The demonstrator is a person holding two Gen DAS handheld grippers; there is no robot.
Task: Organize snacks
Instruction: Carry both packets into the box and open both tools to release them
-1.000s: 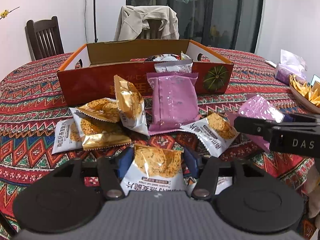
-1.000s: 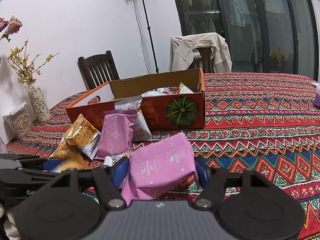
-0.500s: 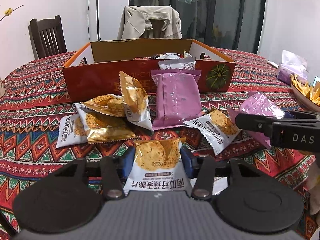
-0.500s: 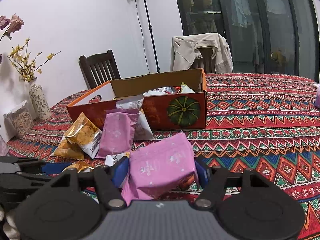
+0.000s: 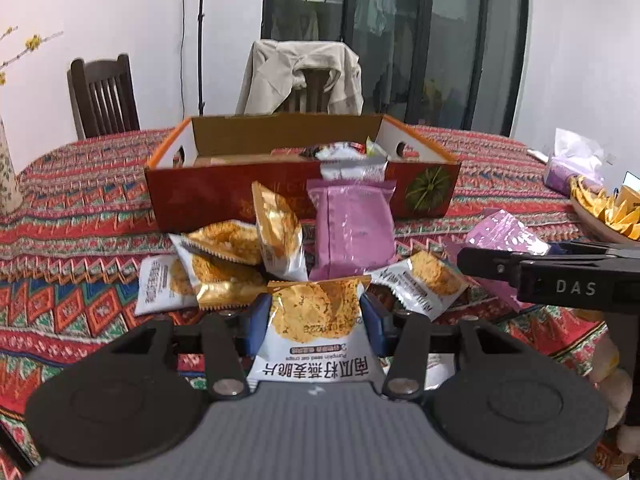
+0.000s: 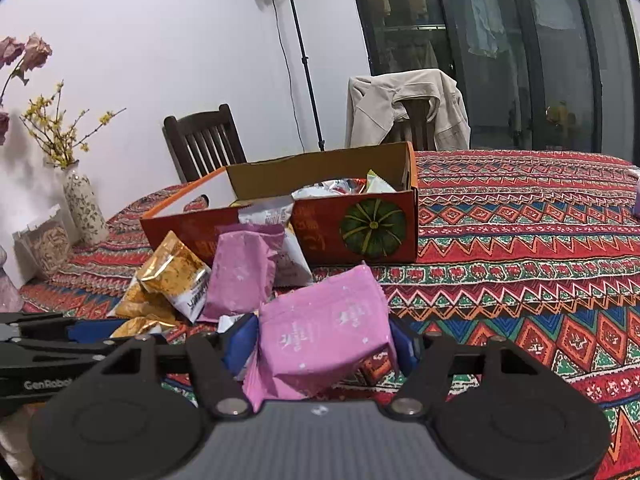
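Two packets are in my claws near the table's front edge: left claw (image 5: 316,314) pinches a cracker packet (image 5: 314,326), right claw (image 6: 320,344) a pink packet (image 6: 326,338). Lift both clear, then drop them inside the box (image 5: 280,196).

I see the bench (image 5: 88,184) under a red patterned cloth; on it sit a cardboard box (image 5: 240,196), loose cracker packets (image 5: 224,272), a purple packet (image 5: 352,232), a vase (image 6: 82,204) and a tissue pack (image 5: 572,164).
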